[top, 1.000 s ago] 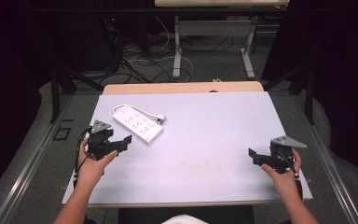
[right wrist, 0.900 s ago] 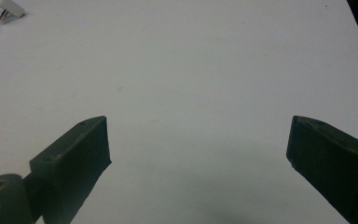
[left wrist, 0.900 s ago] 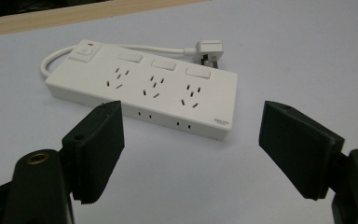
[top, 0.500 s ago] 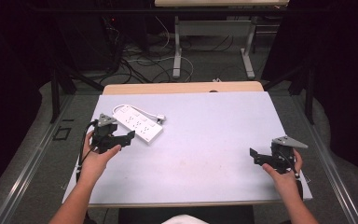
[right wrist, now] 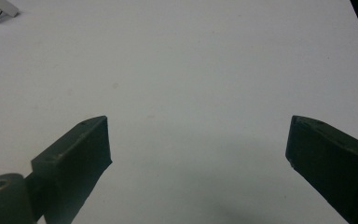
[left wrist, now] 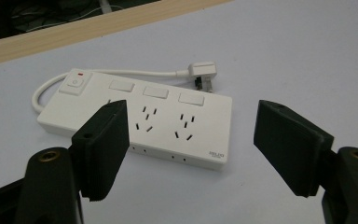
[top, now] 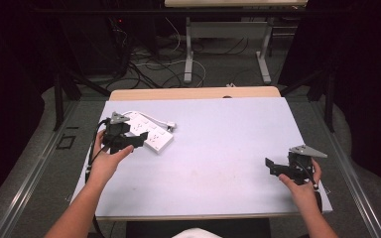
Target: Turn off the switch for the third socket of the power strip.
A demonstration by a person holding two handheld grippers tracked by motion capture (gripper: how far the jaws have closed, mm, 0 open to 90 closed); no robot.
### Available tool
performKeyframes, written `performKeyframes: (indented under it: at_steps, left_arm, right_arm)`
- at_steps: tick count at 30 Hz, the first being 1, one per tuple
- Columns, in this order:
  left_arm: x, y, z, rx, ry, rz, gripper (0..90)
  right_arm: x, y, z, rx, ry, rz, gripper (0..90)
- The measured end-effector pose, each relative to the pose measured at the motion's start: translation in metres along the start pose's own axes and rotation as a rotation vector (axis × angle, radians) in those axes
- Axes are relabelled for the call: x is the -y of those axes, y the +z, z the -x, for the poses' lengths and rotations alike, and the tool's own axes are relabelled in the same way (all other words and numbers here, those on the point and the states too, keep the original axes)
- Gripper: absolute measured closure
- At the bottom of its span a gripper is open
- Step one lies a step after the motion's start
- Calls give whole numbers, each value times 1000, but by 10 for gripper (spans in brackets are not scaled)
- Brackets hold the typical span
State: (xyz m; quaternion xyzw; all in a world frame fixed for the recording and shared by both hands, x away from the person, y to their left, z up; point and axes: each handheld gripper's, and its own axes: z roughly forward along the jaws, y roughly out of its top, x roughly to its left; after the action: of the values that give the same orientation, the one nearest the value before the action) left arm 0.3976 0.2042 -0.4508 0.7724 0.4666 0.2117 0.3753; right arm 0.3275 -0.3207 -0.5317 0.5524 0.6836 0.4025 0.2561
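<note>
High view: a white power strip (top: 146, 133) lies flat on the tabletop (top: 218, 148), near the far left corner, slanted to the far edge. Its white cord (top: 151, 118) loops along the far side and ends in a plug (top: 170, 126) lying on the tabletop just beside the strip's far long side. The left gripper (top: 135, 141) hangs at the strip's near left end, overlapping it in the picture; its jaws have just been closing a little. The right gripper (top: 269, 164) sits near the right edge, well apart from the strip, with bare tabletop between them.

Left gripper view: the left gripper (left wrist: 191, 140) has its jaws set wide apart, gripping nothing. The power strip (left wrist: 168, 116) lies just beyond them, nearer the left jaw, its red-marked switch (left wrist: 76, 82) at the left end. The plug (left wrist: 204, 73) rests behind it.

Right gripper view: the right gripper (right wrist: 198, 144) stands wide open and empty over bare tabletop (right wrist: 191, 60). The plug (right wrist: 0, 8) peeks in at the top left corner, far off.
</note>
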Motion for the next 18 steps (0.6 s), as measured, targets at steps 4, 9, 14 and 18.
performKeyframes:
  at_steps: [4, 9, 14, 18]
  left_arm:
    - [-8, 2, 1, 5, -16, 0, 272]
    - [-19, 3, 3, 14, -25, 10, 286]
    - [-28, 6, 5, 21, -39, 3, 298]
    - [-31, 12, 6, 28, -62, 11, 307]
  right_arm:
    - [0, 0, -1, -2, -4, 0, 60]
    - [0, 1, -2, 1, -1, 6, 62]
    - [0, 0, -2, -9, -8, 1, 65]
    - [1, 2, -4, -7, -5, 0, 65]
